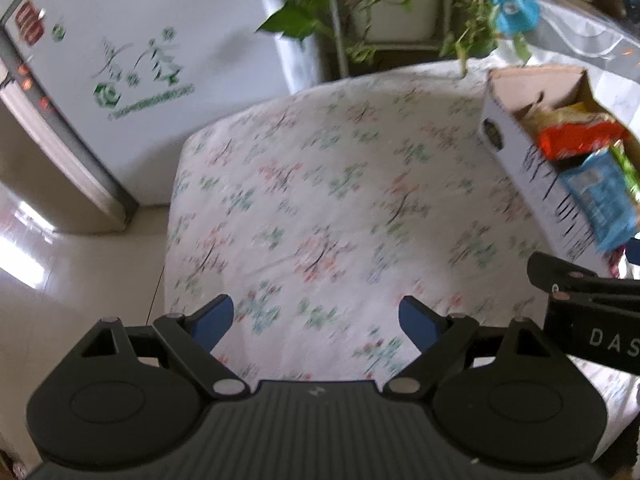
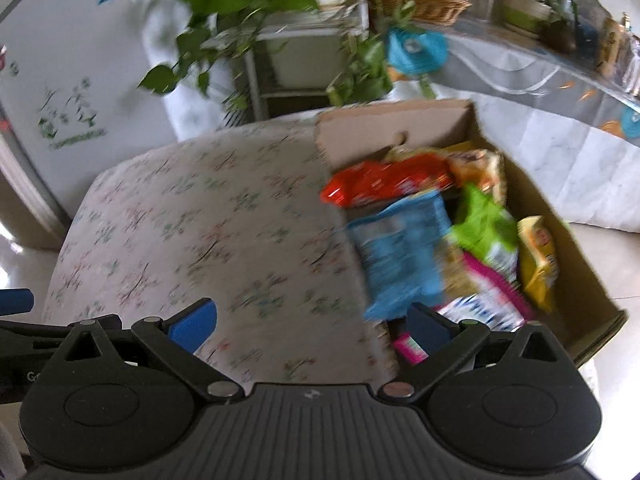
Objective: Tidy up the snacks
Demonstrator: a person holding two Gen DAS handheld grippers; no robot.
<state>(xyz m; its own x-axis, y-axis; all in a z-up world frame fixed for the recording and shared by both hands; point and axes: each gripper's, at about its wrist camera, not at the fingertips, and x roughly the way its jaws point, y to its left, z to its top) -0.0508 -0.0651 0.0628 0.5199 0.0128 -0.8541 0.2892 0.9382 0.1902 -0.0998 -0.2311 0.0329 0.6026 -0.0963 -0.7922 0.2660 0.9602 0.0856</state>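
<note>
A cardboard box (image 2: 576, 264) full of snack packets stands at the right end of a table under a floral cloth (image 2: 208, 216). Inside lie an orange-red packet (image 2: 384, 182), a blue packet (image 2: 404, 252), a green one (image 2: 486, 224) and a yellow one (image 2: 538, 260). My right gripper (image 2: 310, 326) hovers open over the cloth beside the box's near corner, nothing between its blue pads. My left gripper (image 1: 316, 320) is open and empty over the bare floral cloth (image 1: 320, 200); the box (image 1: 520, 152) sits to its right, with the right gripper's body (image 1: 588, 320) in front of it.
A white refrigerator (image 1: 140, 60) stands at the far left beyond the table. Leafy plants (image 2: 224, 4) on a metal rack hang behind the table. A counter (image 2: 520, 68) with a wicker basket, pots and blue items runs along the back right. Glossy floor (image 1: 60, 280) lies left.
</note>
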